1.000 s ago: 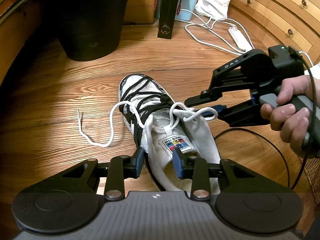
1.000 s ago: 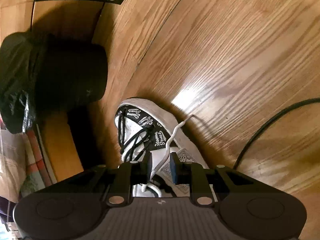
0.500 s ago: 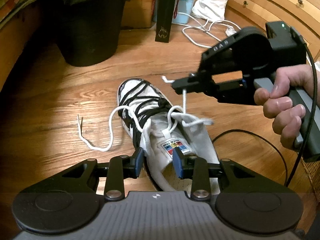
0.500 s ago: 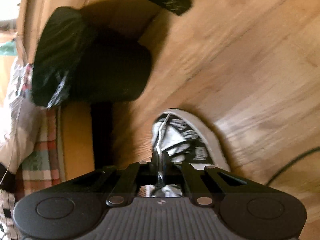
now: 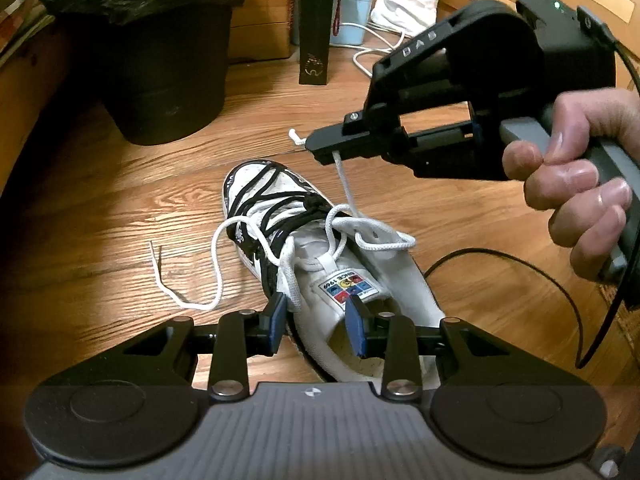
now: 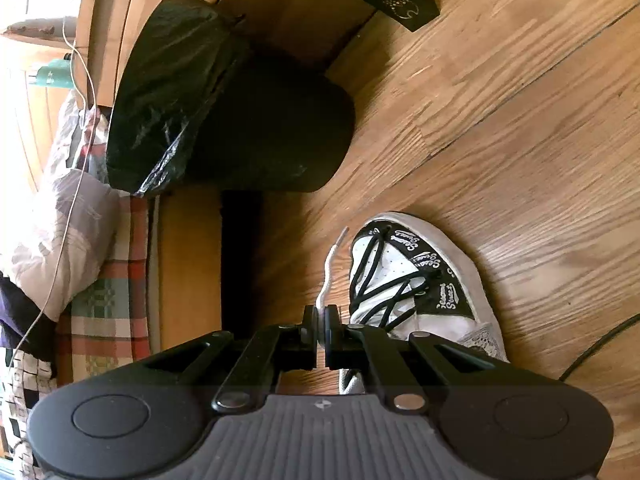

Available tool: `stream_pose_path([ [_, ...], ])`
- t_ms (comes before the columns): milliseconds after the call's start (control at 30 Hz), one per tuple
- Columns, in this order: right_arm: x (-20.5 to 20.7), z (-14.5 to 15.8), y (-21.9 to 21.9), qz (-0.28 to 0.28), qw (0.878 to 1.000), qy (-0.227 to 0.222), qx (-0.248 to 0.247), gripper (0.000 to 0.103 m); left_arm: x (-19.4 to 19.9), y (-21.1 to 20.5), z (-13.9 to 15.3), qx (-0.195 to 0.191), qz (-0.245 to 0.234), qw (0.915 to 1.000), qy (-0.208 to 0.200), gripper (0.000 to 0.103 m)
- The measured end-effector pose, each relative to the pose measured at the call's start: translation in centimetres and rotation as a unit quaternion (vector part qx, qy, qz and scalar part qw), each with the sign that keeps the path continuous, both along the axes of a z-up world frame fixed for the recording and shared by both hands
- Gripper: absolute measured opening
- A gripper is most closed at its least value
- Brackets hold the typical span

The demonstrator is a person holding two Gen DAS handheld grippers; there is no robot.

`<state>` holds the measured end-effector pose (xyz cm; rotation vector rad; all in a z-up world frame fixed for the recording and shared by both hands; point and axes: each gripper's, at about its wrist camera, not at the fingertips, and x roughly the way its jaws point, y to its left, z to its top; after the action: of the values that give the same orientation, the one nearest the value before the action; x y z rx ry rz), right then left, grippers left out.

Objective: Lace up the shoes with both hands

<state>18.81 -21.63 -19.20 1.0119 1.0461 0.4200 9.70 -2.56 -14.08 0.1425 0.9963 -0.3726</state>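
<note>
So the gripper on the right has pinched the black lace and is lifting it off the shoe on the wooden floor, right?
Not quite: it is the white lace, not the black one. The left wrist view shows the right gripper shut on the white lace, which runs taut down to the shoe on the wooden floor. The black laces stay threaded across the shoe.

We saw a glossy varnished wood floor with visible grain under the shoe, whose upper looked like smooth white leather with black printed panels. Its white lace was woven cord, matt and slightly fuzzy. Beyond the shoe's toe stood a bin lined with crinkled, shiny black plastic film. Both grippers looked like matt black plastic with bright metal screws, the left gripper carrying blue pads.
</note>
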Motion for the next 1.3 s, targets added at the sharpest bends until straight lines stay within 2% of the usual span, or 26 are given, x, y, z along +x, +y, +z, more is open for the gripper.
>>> stream_pose_path([
  [133, -0.1, 0.3, 0.2, 0.012, 1.0, -0.007, -0.002, 0.004, -0.1, -0.1, -0.2, 0.001, 0.002, 1.0, 0.008, 0.035],
  [267, 0.0, 0.5, -0.1, 0.02, 0.999, -0.001, -0.03, 0.006, -0.2, -0.1, -0.1, -0.004, 0.005, 0.9999, 0.01, 0.036],
  [333, -0.1, 0.8, -0.5, 0.018, 0.998, -0.003, -0.056, 0.011, -0.3, 0.0, 0.0, -0.005, 0.007, 0.9999, 0.011, 0.035],
  [400, 0.0, 1.0, -0.8, 0.035, 0.996, 0.015, -0.08, 0.017, -0.4, 0.0, 0.1, -0.006, 0.007, 0.9999, 0.011, 0.035],
  [467, -0.5, 1.1, -1.4, 0.036, 0.997, 0.016, -0.07, 0.018, -0.4, 0.0, 0.2, -0.006, 0.007, 0.9999, 0.01, 0.035],
  [600, -1.3, 0.9, -3.0, 0.032, 0.996, 0.035, -0.076, 0.028, -0.3, 0.1, 0.2, -0.009, 0.01, 0.9998, 0.011, 0.036],
  [800, -2.3, -2.2, -3.4, 0.047, 0.994, 0.098, -0.033, 0.029, -0.1, 0.0, 0.1, -0.007, 0.009, 0.9999, 0.011, 0.036],
  [967, -2.5, -3.9, -4.0, 0.013, 0.992, 0.119, 0.029, 0.03, -0.1, 0.0, 0.2, -0.006, 0.009, 0.9999, 0.011, 0.036],
  [1067, -2.6, -3.5, -3.8, 0.003, 0.993, 0.109, 0.048, 0.038, -0.1, 0.1, 0.1, -0.007, 0.009, 0.9999, 0.011, 0.036],
  [1233, -2.0, -3.0, -3.3, 0.002, 0.994, 0.081, 0.075, 0.038, 0.0, 0.1, 0.1, -0.007, 0.008, 0.9999, 0.01, 0.036],
  [1300, -1.8, -3.0, -3.0, 0.002, 0.992, 0.072, 0.099, 0.038, -0.1, 0.1, 0.1, -0.008, 0.008, 0.9999, 0.01, 0.035],
])
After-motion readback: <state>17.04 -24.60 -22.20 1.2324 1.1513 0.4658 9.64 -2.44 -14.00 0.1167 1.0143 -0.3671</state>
